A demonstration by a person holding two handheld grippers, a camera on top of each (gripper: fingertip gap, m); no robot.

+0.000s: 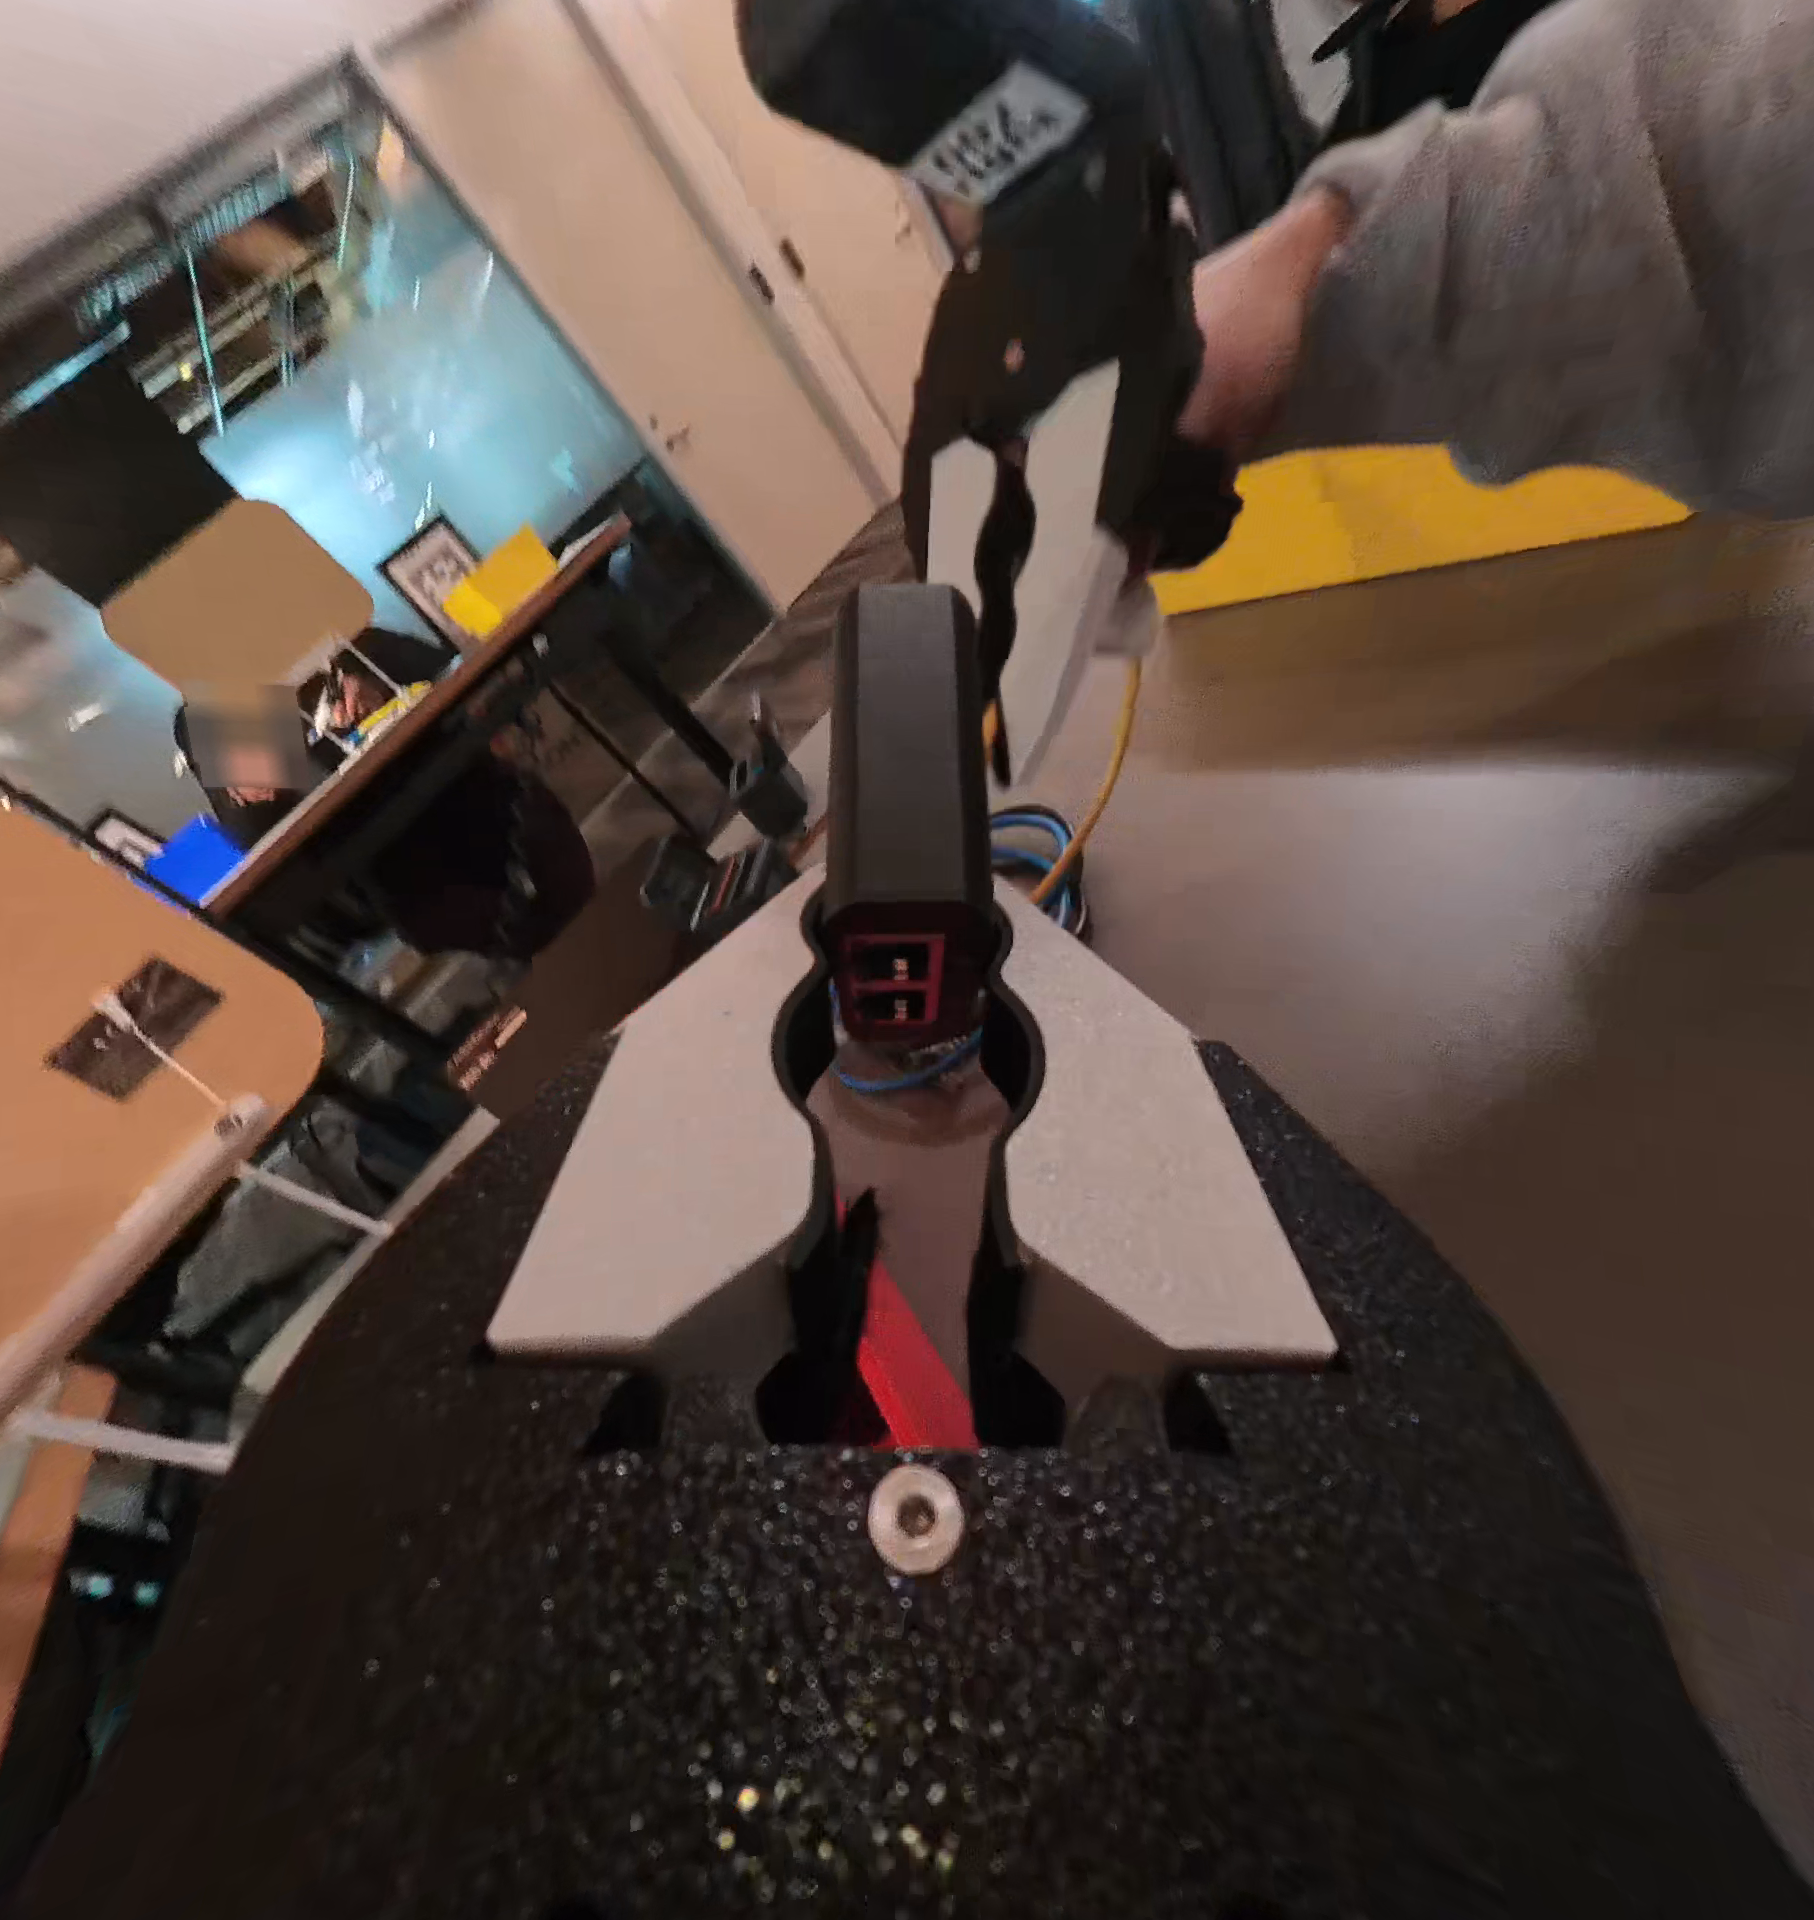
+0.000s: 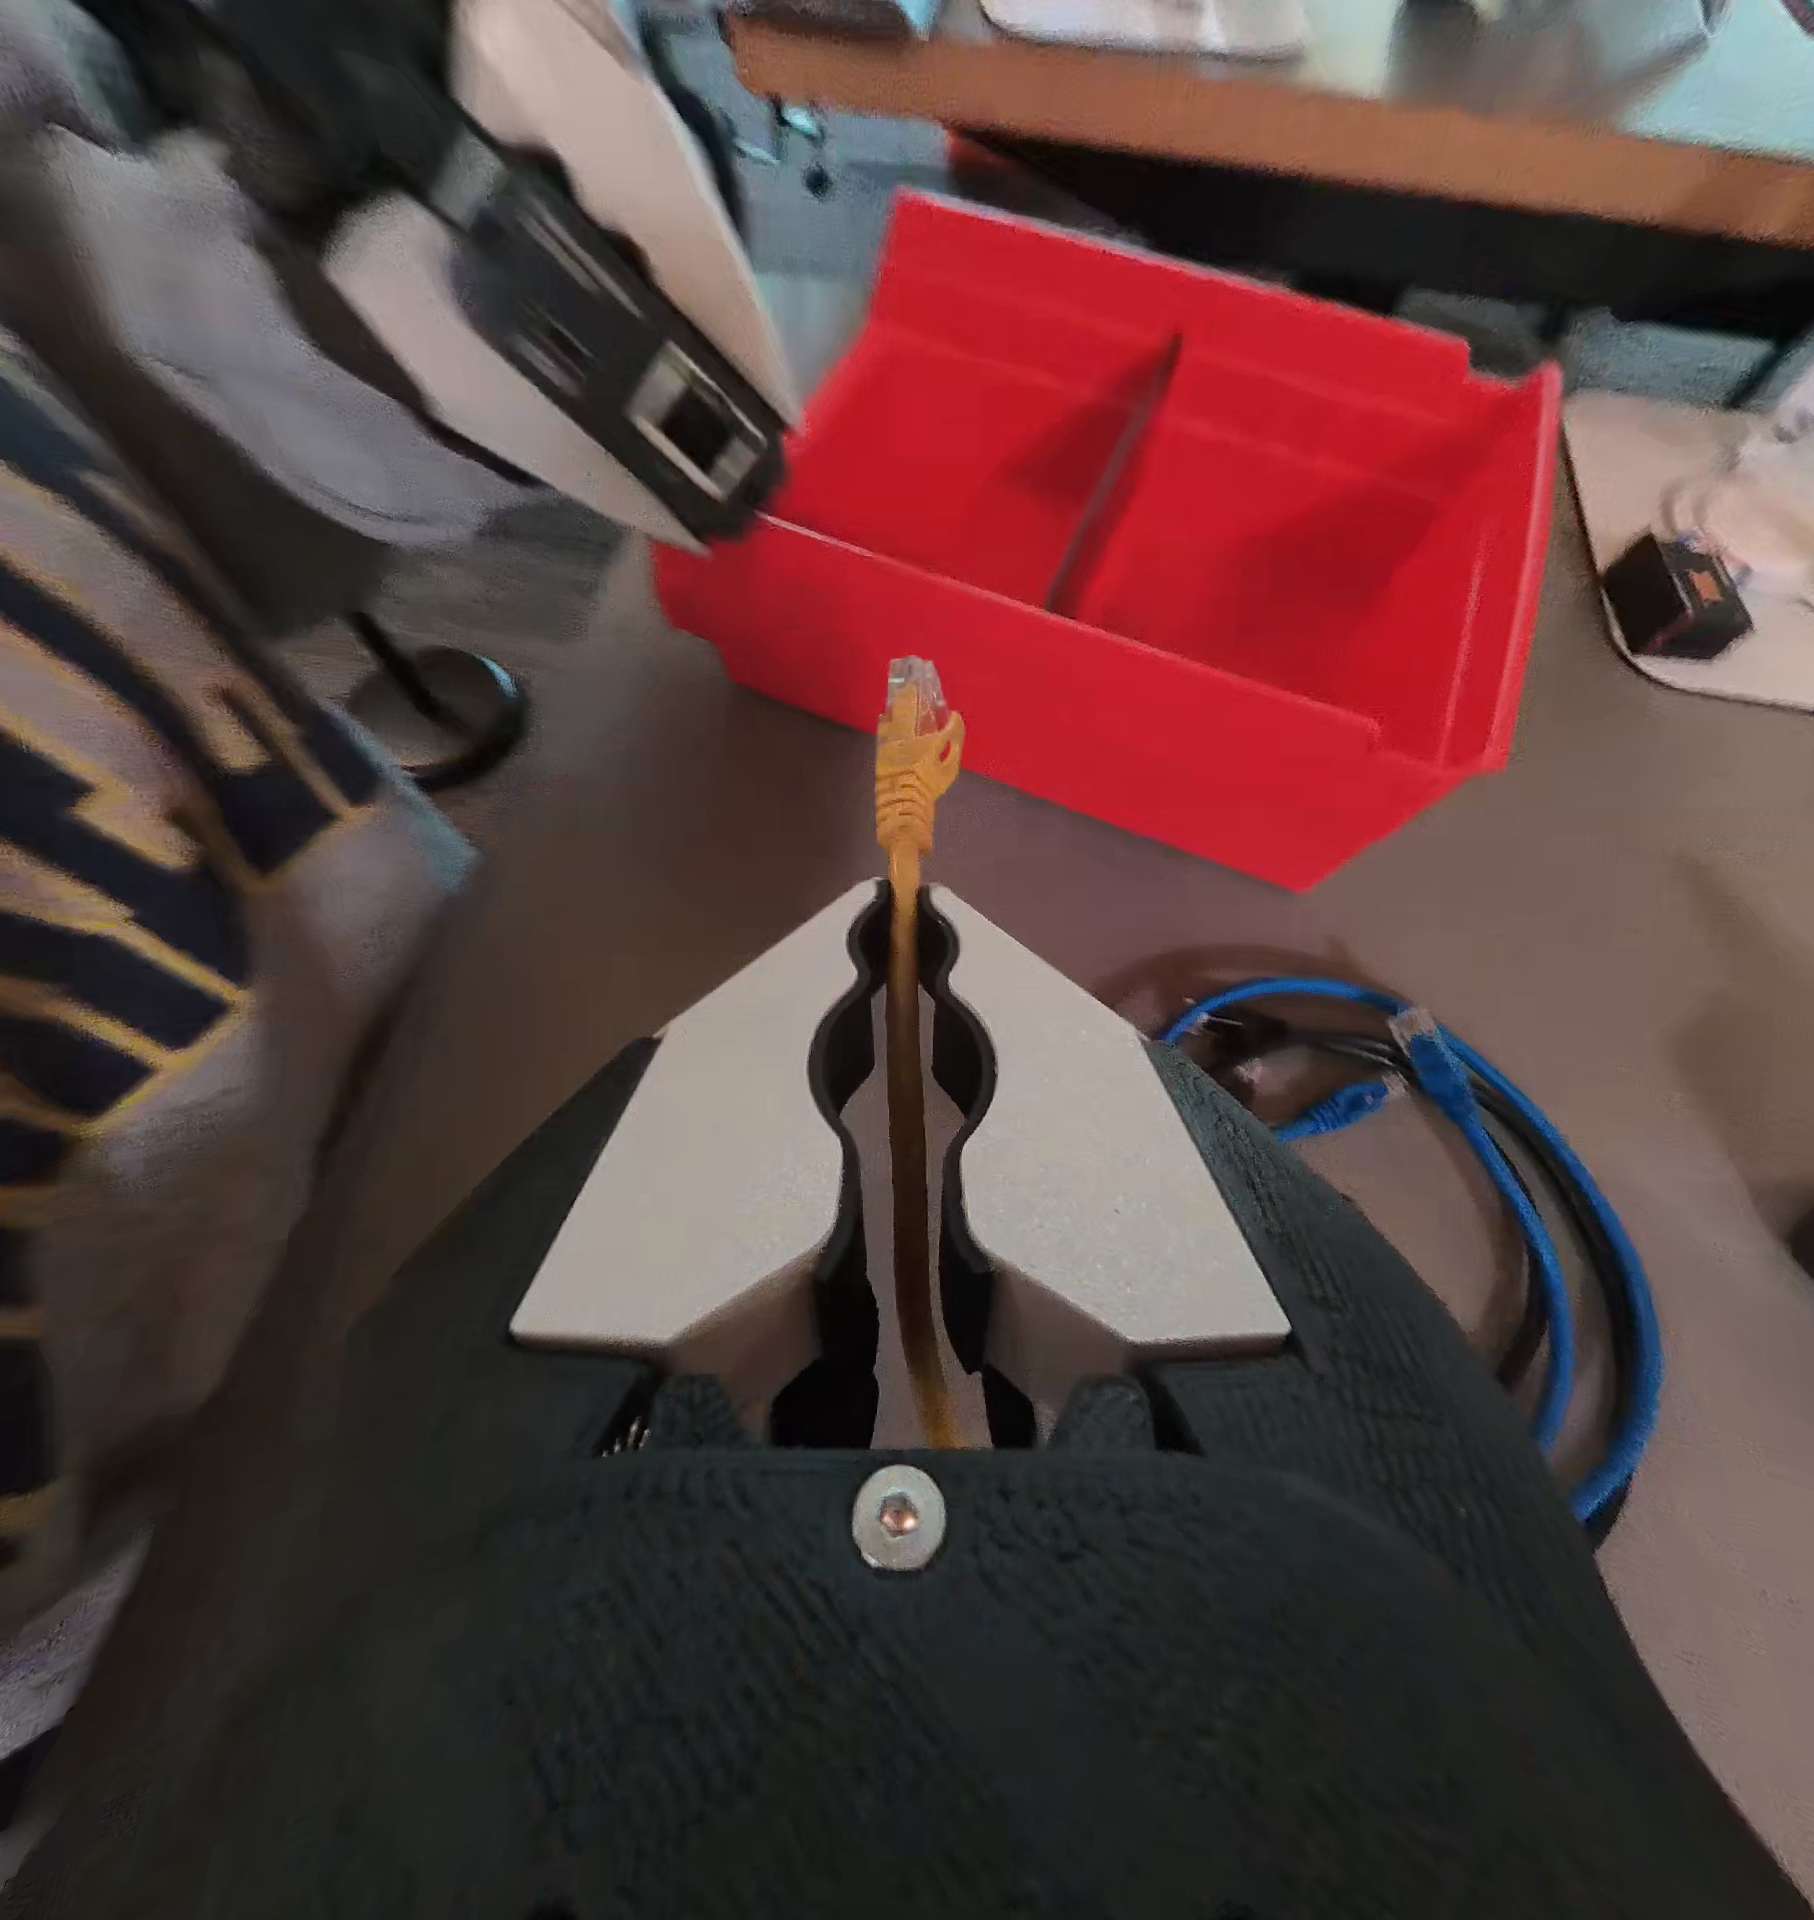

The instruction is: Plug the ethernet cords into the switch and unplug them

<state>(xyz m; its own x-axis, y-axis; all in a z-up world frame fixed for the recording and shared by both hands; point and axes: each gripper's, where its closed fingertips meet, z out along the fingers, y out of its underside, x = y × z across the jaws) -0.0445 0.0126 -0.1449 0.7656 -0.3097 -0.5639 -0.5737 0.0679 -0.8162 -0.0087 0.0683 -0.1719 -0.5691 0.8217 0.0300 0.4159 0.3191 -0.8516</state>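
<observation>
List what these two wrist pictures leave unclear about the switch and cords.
- Switch: right wrist view, motion-blurred; port count unreadable.
- Switch: left wrist view, end-on; front ports hidden.
- Yellow cord: far end hidden under right tongs.
- Blue cords: partly hidden behind the right tongs.

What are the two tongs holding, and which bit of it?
The right tongs pinch the yellow cord along its wire, just behind the plug. The left tongs grip the black switch at its near end.
</observation>
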